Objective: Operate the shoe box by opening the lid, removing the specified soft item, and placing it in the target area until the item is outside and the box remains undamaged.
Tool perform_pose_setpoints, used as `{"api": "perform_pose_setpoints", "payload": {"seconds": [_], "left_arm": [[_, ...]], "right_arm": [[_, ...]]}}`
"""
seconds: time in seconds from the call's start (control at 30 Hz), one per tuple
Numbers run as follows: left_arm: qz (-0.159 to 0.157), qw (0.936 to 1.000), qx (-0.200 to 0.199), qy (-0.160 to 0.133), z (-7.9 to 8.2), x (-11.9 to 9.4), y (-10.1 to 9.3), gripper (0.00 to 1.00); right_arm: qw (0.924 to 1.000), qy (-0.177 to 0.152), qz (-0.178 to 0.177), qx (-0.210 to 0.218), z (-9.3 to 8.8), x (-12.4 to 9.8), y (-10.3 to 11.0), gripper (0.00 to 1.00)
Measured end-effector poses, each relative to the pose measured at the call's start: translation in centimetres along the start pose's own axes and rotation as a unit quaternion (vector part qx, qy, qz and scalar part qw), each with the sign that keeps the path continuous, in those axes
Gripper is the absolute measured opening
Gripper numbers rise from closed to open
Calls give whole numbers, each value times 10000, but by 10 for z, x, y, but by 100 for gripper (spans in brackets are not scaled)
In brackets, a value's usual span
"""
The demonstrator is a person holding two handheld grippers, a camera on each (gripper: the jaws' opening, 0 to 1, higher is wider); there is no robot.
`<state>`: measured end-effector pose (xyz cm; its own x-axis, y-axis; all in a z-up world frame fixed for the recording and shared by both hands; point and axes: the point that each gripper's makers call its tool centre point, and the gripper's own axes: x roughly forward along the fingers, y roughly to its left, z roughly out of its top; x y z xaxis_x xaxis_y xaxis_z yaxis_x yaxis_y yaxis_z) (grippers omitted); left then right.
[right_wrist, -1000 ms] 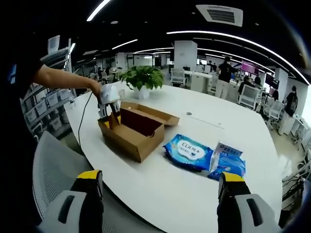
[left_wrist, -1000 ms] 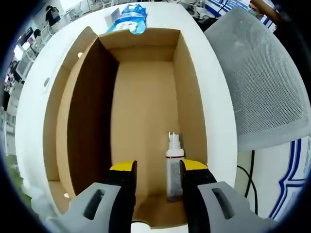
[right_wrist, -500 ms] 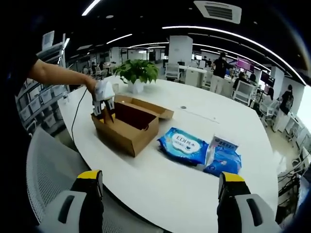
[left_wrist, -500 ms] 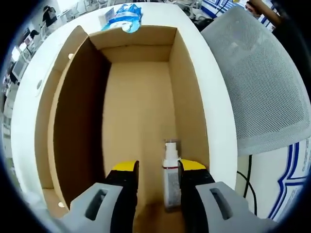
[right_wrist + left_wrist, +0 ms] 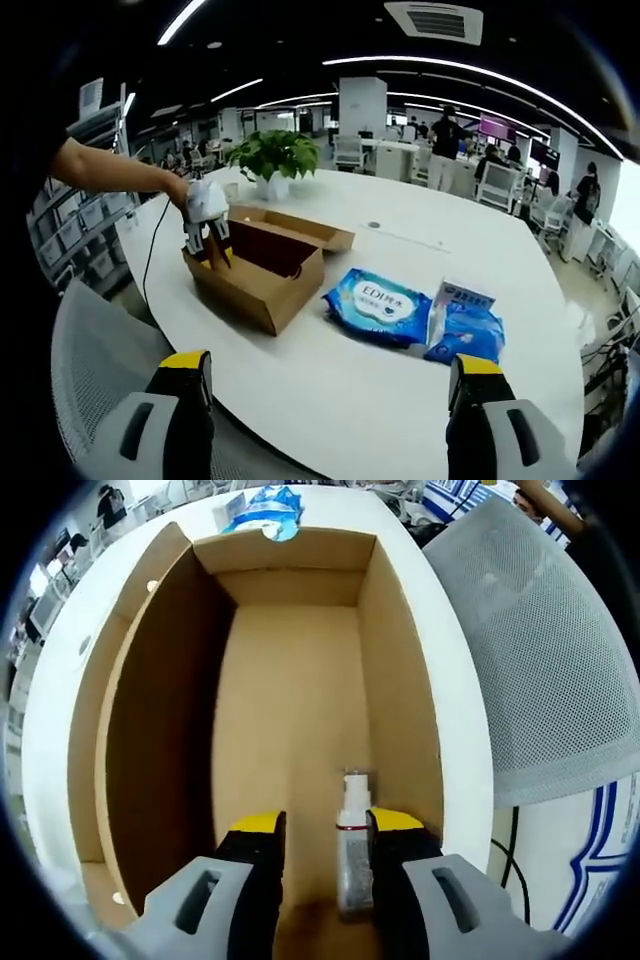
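Two claws show. Left claw (image 5: 318, 825), grey w/ yellow tips, hangs inside the open brown cardboard shoe box (image 5: 290, 710), jaws narrow-set w/ a gap between them; cannot tell whether they touch anything. Just beside the right jaw's inner edge stands a small white-capped spray bottle (image 5: 352, 855) w/ dark speckled body, upright on the box floor near the box's right wall. Rest of the box floor bare cardboard; darker brown inner wall on the left, lid flap (image 5: 95, 740) folded out beyond it. Box sits on a white round worktop (image 5: 455, 700). Past the far end of the box lies a blue soft wipes pack (image 5: 262, 502). Grey mesh chair back (image 5: 545, 640) to the right of the worktop, off it.

Right gripper view: right claw (image 5: 325, 378) held wide, nothing between its yellow-tipped jaws, well apart from the box and above the worktop's near edge. In this view the shoe box (image 5: 262, 262) sits w/ lid open, and the left claw (image 5: 205, 235), held by a person's hand (image 5: 170, 188), dips into its near-left end. Wipes pack (image 5: 380, 305) lies flat on the worktop, outside the box, near it. Touching or just beside the pack: a blue-and-white carton (image 5: 462, 318). Green potted plant (image 5: 272, 160) stands behind the box. Office w/ desks and people in bkgd.
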<state>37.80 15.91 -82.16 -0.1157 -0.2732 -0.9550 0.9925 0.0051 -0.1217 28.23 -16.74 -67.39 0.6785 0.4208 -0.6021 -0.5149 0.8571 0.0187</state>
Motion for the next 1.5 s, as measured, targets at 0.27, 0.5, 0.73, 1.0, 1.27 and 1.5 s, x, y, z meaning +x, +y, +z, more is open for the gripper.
{"api": "perform_pose_setpoints", "payload": {"seconds": [0.27, 0.5, 0.73, 1.0, 1.27, 1.5], "left_arm": [[75, 9999, -128, -50, 0, -1, 6, 31], [37, 9993, -319, -203, 7, -1, 3, 28], [-71, 9990, -351, -260, 13, 4, -5, 30], [-30, 9995, -297, -113, 2, 7, -4, 30], [57, 9993, -362, 25, -16, 2, -1, 28], [162, 9988, -444, 121, -26, 1, 1, 26]], "right_arm": [[10000, 15, 28, 22, -2, 1, -3, 98], [10000, 20, 18, 62, -3, 2, -7, 98], [10000, 28, 38, 81, -4, 4, -5, 98], [9999, 29, 19, 133, -7, 3, -3, 98], [9999, 20, 24, 168, -8, 3, -1, 97], [9999, 7, 64, 155, -6, 5, 2, 96]]}}
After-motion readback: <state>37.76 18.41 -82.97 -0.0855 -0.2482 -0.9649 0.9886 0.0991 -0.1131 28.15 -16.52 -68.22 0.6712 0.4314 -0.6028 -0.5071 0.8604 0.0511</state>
